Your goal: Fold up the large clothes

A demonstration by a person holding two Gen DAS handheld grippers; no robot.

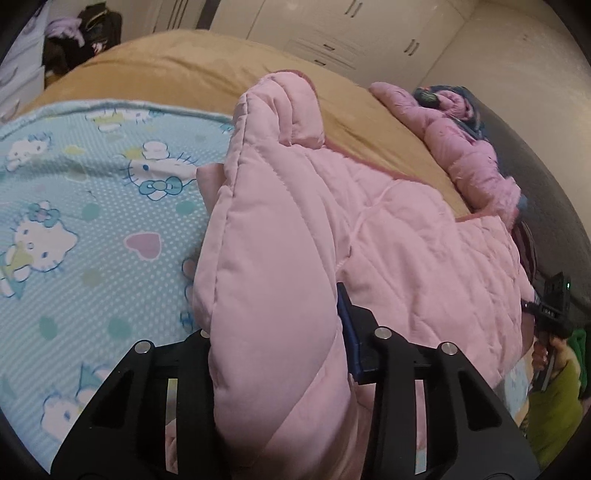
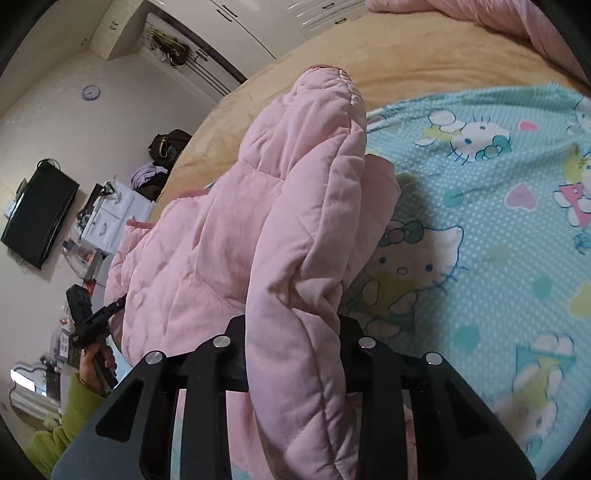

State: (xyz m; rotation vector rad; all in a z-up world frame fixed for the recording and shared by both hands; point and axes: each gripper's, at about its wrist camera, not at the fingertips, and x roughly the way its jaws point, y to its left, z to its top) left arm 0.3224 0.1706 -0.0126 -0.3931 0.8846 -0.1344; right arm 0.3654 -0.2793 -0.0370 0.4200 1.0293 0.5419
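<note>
A large pink quilted coat (image 1: pixel 369 229) lies across the bed, half on a blue cartoon-cat blanket (image 1: pixel 92 206). My left gripper (image 1: pixel 273 332) is shut on a thick padded fold of it, and the fabric bulges up between the black fingers (image 1: pixel 351 332). My right gripper (image 2: pixel 291 325) is shut on another bunched fold of the same coat (image 2: pixel 221 229), lifted off the blanket (image 2: pixel 498 240). Each wrist view catches the other gripper at the coat's far edge: the right gripper (image 1: pixel 554 314) and the left gripper (image 2: pixel 85 321), each held by a hand in a green sleeve.
A tan bedcover (image 1: pixel 177 62) lies under the blanket. A second fluffy pink garment (image 1: pixel 472 158) rests at the bed's far side. White wardrobes (image 1: pixel 332 29) stand behind. A wall TV (image 2: pixel 37 218), white drawers (image 2: pixel 110 214) and a clothes pile (image 2: pixel 159 162) are beside the bed.
</note>
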